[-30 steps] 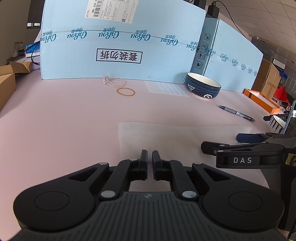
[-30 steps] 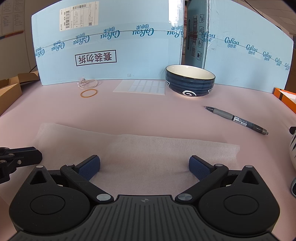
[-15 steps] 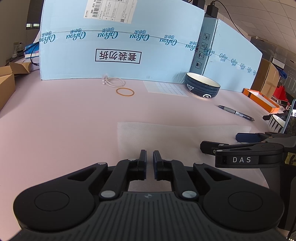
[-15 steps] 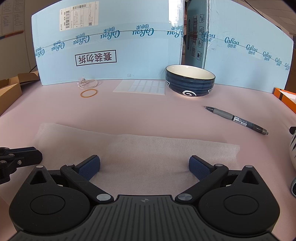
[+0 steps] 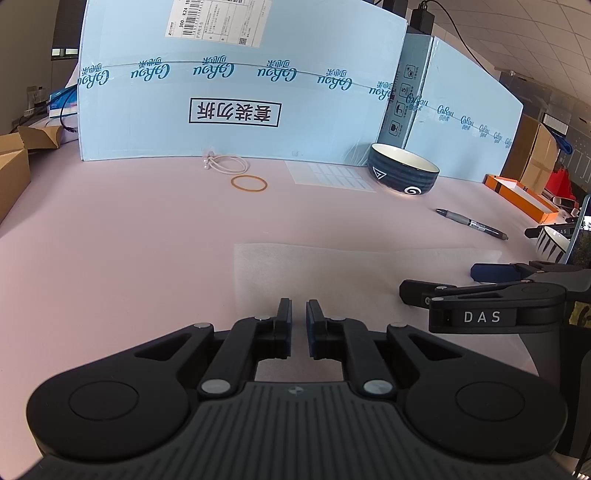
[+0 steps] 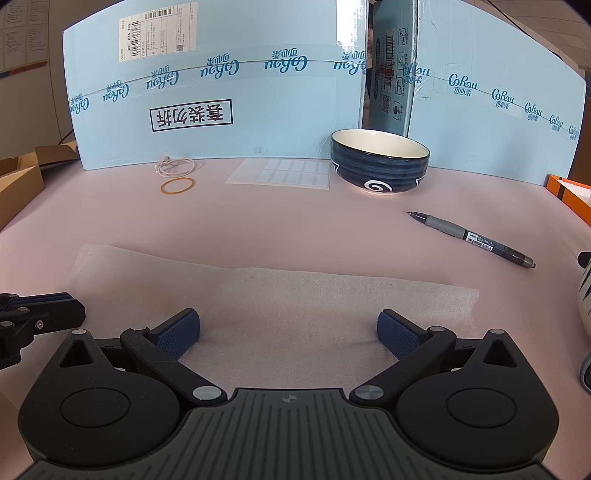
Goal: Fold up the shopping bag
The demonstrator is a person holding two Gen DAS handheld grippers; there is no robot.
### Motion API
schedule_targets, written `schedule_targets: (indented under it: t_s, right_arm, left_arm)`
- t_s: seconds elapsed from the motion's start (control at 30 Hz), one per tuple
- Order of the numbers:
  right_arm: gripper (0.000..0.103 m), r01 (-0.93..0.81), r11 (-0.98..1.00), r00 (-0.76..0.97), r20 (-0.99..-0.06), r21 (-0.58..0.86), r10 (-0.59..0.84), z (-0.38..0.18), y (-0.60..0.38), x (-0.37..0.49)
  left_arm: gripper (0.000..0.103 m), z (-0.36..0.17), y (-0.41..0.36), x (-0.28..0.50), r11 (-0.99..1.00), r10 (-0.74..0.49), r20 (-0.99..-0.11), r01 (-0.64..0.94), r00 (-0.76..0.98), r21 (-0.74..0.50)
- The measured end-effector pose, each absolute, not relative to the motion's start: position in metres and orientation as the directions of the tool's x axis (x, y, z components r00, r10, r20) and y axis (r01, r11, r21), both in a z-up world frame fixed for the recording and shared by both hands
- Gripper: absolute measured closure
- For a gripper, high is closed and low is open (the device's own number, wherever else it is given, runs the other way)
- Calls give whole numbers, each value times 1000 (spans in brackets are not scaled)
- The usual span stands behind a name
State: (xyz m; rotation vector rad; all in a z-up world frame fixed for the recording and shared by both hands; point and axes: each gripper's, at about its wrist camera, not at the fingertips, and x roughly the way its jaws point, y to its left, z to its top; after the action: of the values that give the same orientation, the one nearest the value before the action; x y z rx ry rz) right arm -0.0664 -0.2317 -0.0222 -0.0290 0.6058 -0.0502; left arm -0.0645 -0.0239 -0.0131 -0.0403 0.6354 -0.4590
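Pink tabletop [image 6: 295,221] bearing flat white bag [image 6: 280,295] at centre: slide spread right tongs [image 6: 288,328] under near edge, left tongs [image 5: 298,323] nearly pressed together and empty, fold toward twelve o'clock, clear of bowl [image 6: 380,162].

- Shopping bag [image 6: 280,295]: near edge hidden behind the right gripper [image 6: 288,328] body; left corner runs under the left gripper [image 5: 298,317].
- Striped cup [image 6: 585,295]: cut off by the right frame edge.
- Orange box [image 6: 569,192]: partly out of frame.
- Shipping label [image 6: 157,35]: print too small to read.
- Cardboard box [image 5: 11,177]: cropped at left, possibly open.
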Motion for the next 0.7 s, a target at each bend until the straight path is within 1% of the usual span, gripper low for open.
schedule_targets:
  t_s: [0.27, 0.37, 0.43, 0.5, 0.7]
  right_arm:
    - [0, 39, 998, 821, -568, -41, -55, -22, -232, -66]
    - [0, 39, 998, 821, -568, -42, -55, -22, -232, -66]
    - [0, 38, 998, 821, -568, -40, -54, -22, -232, -66]
    - [0, 38, 998, 821, -568, -40, -54, -22, -232, -66]
    - [0, 40, 998, 821, -568, -47, -60, -22, -231, -66]
  left_arm:
    - [94, -13, -25, -65, 899, -426, -562, 403, 709, -173]
    - [83, -12, -25, -66, 896, -431, -558, 407, 709, -175]
    - [72, -11, -26, -68, 900, -423, -555, 403, 716, -165]
    - [66, -11, -26, -69, 904, -415, -555, 398, 721, -159]
    - [62, -12, -27, -71, 910, -400, -558, 388, 727, -145]
